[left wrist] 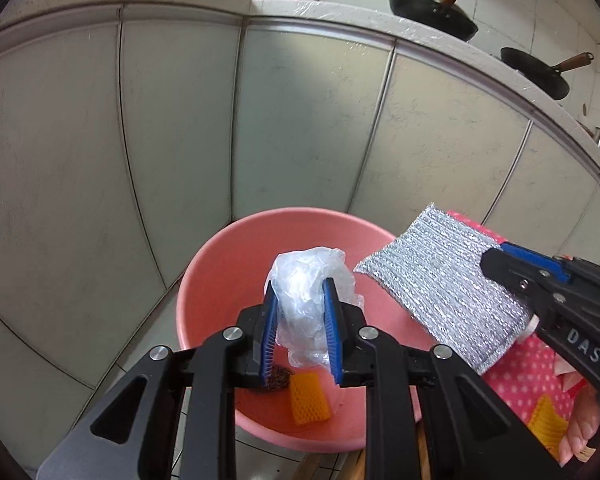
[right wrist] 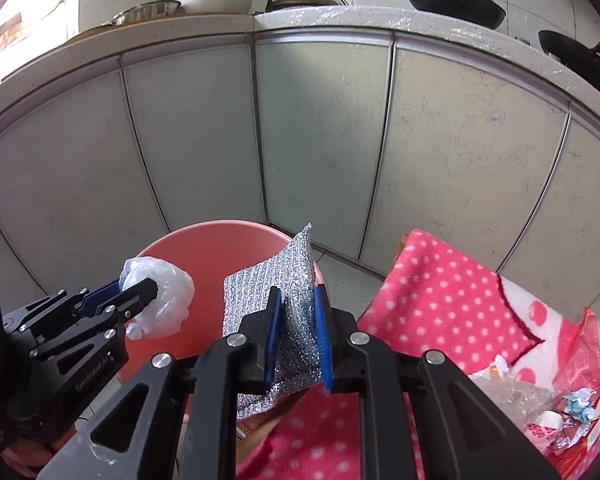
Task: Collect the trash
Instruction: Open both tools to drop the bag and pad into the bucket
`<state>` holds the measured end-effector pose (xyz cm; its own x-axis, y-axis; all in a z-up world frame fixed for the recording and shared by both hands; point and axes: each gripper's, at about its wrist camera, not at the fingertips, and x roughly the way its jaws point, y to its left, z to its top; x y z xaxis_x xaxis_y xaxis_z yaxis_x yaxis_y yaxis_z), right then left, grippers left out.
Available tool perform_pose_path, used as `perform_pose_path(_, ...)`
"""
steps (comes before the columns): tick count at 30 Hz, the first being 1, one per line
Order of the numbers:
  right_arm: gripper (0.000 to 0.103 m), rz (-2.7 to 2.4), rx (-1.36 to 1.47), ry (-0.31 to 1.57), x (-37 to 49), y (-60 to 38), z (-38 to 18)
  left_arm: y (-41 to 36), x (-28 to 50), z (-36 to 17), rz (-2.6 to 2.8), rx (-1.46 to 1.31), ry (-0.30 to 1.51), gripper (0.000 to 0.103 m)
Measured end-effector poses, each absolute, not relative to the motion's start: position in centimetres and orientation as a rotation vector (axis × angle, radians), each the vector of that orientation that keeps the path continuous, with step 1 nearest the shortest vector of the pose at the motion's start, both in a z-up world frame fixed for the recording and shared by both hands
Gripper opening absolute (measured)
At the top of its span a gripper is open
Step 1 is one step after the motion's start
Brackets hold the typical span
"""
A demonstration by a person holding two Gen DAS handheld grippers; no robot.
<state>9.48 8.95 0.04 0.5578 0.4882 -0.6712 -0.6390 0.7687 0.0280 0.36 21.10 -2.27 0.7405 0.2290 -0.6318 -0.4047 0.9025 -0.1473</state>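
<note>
Both claws are loaded: your left gripper (left wrist: 300, 332) pinches the plastic bag (left wrist: 308, 280) directly above the pink basin (left wrist: 220, 264), while your right gripper (right wrist: 298, 336) clamps the silver scouring pad (right wrist: 276, 276) just at its rim, nearer the polka-dot blanket (right wrist: 440, 292).

The tiled floor (left wrist: 260, 446) is pale, and a pink basin (left wrist: 216, 280) stands on it, close to the grey cupboard doors. Inside the basin lie an orange foam net (left wrist: 309, 400) and a dark scrubby ball (left wrist: 278, 380), side by side.

To the right of the basin is a surface covered by a pink cloth with white dots (right wrist: 444, 300). On the near right part of the cloth lies a heap of trash: clear crinkly plastic (right wrist: 512, 388), a red wrapper (right wrist: 584, 356) and small paper scraps (right wrist: 580, 402).
</note>
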Motion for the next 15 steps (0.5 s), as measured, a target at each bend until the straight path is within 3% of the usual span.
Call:
perform_pose_path(7, 0.022, 0.685, -0.194, 0.761, 11.0, 9.6, -1.5, 21.4, 1.5, -3.2, 0.369, -0.284, 0.668, 0.024)
perform_pose_path(10, 0.030, 0.696, -0.183, 0.768, 11.2, 9.5, -1.5, 21.3, 1.8, -3.3, 0.374, -0.279, 0.672, 0.026)
perform_pose_path(15, 0.033, 0.700, -0.181, 0.760, 11.0, 9.0, -1.3, 21.1, 1.9, -3.2, 0.376, -0.264, 0.672, 0.029)
